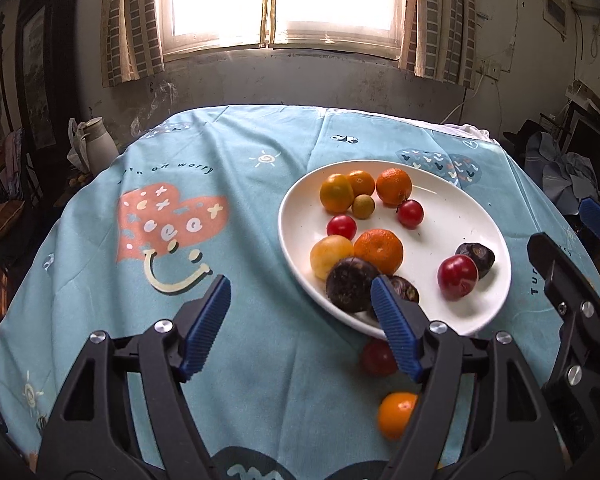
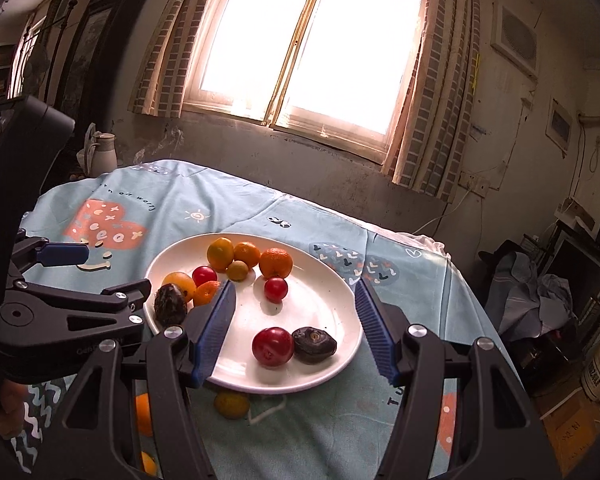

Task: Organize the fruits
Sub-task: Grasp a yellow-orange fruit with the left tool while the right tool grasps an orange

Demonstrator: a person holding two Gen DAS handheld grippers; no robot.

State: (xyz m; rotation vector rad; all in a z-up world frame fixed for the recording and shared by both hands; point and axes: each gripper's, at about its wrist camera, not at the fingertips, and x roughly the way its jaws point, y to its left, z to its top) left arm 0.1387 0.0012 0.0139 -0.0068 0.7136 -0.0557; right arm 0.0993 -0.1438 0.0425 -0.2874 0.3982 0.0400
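Both grippers hover over the near side of the white plate (image 1: 460, 216), jaws parted, nothing between the pads

Left gripper (image 1: 300, 320): jaws wide apart, empty. Its right-hand finger overlaps the plate's near rim in its own view, in front of a dark fruit (image 1: 350, 284). Whether it touches I cannot tell

Right gripper (image 2: 296, 328): jaws apart, empty, framing the plate's near half, where a red fruit (image 2: 273, 346) and a dark fruit beside it (image 2: 314, 345) lie

Plate holds most of the fruit: oranges, yellow ones, small red ones and dark ones, in a loose cluster on the far and left parts

Still off the plate, on the blue tablecloth (image 1: 180, 360), all on the near side of the plate:
- stray red fruit (image 1: 378, 358), just beyond the rim
- stray orange (image 1: 396, 414), nearer the camera
- yellowish fruit (image 2: 232, 405), just below the rim in the right view

Judgement: strays come next. They sit low, beneath and behind the fingertips; either hand must pull back and tip down. All are round, so no axis to line up. The red one and the orange lie right under the left gripper's right finger, so left looks nearer
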